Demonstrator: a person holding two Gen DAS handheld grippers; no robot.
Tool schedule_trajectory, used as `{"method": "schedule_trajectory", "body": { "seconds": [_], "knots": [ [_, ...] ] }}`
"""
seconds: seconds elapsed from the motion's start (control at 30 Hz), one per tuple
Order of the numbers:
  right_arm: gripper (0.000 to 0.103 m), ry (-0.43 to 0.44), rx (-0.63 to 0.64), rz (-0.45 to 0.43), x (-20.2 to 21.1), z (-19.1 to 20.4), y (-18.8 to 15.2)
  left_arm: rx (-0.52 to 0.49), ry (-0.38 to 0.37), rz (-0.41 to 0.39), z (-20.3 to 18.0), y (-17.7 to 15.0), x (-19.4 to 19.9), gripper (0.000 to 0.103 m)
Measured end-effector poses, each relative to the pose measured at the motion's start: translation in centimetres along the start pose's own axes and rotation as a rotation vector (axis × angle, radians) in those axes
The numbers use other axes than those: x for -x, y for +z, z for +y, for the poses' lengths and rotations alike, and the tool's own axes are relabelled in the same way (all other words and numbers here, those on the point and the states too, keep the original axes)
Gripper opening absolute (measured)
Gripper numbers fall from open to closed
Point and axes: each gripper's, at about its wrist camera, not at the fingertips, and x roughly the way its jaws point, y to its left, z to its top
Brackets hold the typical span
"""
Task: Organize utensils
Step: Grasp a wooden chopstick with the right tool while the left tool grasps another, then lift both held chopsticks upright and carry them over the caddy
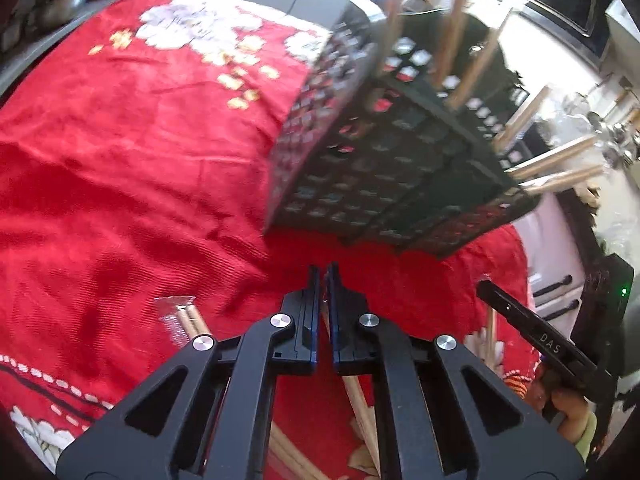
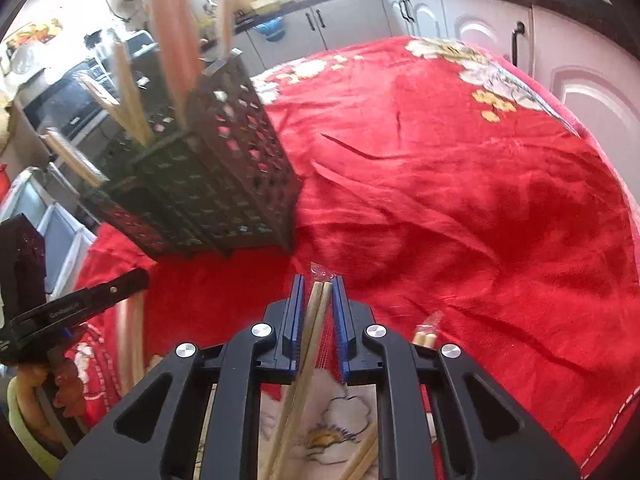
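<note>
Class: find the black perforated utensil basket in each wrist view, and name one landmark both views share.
Left wrist view: black perforated utensil basket sits right of centre, above the jaws.
Right wrist view: basket sits left of centre.
Shared landmark: the red floral cloth beneath it.

the cloth (image 2: 460, 200) is red, soft and wrinkly. the basket (image 2: 224, 184) is black plastic with holes. the chopsticks (image 2: 316, 320) are smooth, pale wood.

Red floral cloth (image 1: 120, 152) bears basket (image 1: 360, 168), chopsticks (image 1: 192, 320)
</note>
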Motion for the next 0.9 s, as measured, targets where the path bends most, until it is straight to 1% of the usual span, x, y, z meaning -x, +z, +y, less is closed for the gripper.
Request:
{"method": "schedule_trajectory", "body": {
  "seconds": [0.03,0.2,0.37,0.5,0.67,0.83,0.9],
  "knots": [
    [0.013,0.025,0.008,-0.019,0.6,0.4,0.0,-0.007,-0.008,-0.008,-0.4,0.0,0.3,0.001],
    [0.012,0.084,0.077,-0.083,3.1,2.7,0.2,-0.046,-0.05,-0.06,-1.9,0.3,2.7,0.001],
    [0.011,0.13,0.133,-0.143,5.5,4.8,0.4,-0.091,-0.072,-0.125,-4.0,1.0,5.0,0.001],
    [0.01,0.15,0.162,-0.195,7.4,6.0,0.8,-0.119,-0.098,-0.171,-6.1,1.5,6.2,0.001],
    [0.009,0.164,0.186,-0.255,9.5,7.1,1.1,-0.153,-0.127,-0.218,-7.7,1.9,8.2,0.001],
    [0.008,0.176,0.209,-0.31,11.6,8.1,1.1,-0.171,-0.152,-0.243,-8.5,2.0,9.1,0.001],
    [0.006,0.179,0.213,-0.328,12.3,8.4,1.0,-0.181,-0.161,-0.253,-8.9,2.1,9.5,0.001]
  ]
}}
